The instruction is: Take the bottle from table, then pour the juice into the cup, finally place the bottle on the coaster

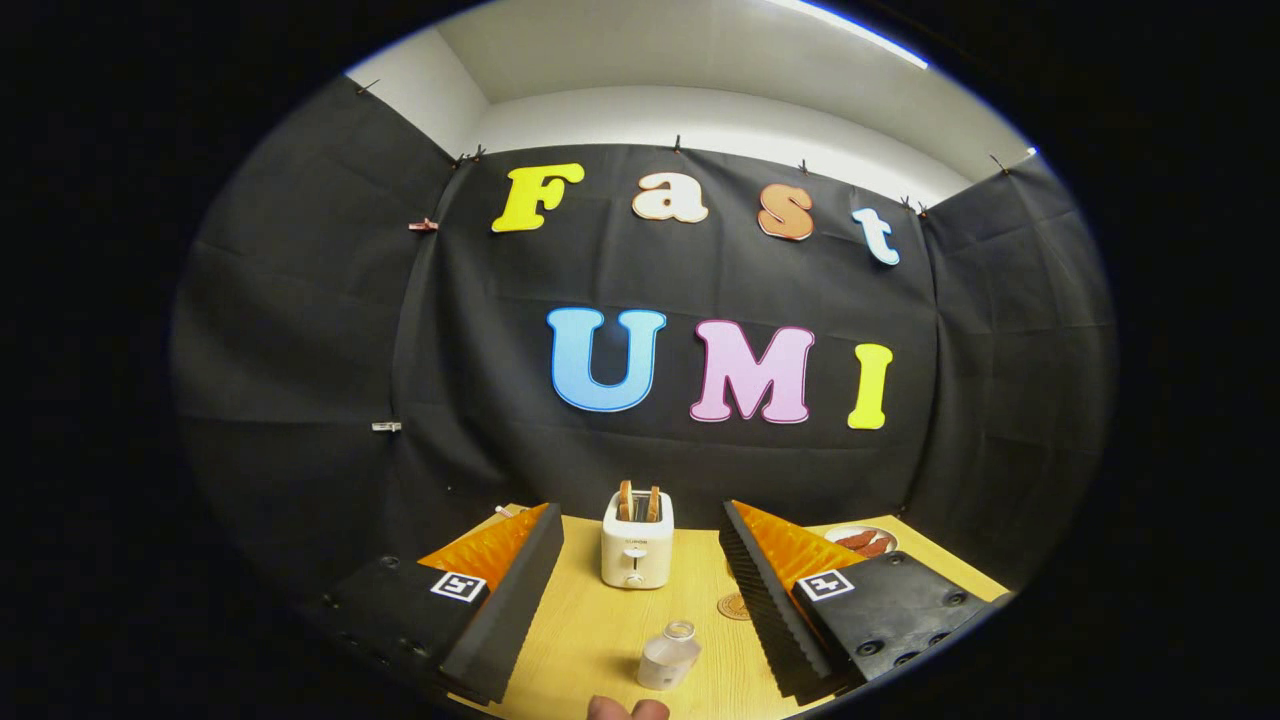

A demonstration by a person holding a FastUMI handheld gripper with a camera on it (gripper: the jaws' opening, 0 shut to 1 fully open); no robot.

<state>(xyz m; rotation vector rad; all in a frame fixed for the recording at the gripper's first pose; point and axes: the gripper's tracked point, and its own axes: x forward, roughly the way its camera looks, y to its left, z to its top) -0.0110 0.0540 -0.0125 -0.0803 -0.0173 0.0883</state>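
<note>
A small clear bottle (669, 655) with no cap stands upright on the wooden table (590, 630), between my two fingers and close in, nearer the right one. My gripper (640, 540) is open wide, its fingers well apart and touching nothing. A round brown coaster (734, 606) lies flat just beyond the bottle, partly hidden behind the right finger.
A white toaster (637, 540) with two slices of toast stands farther back, centred between the fingers. A plate of food (862, 541) sits at the far right of the table. A person's fingertips (627, 709) show at the near table edge. Black cloth walls close the booth.
</note>
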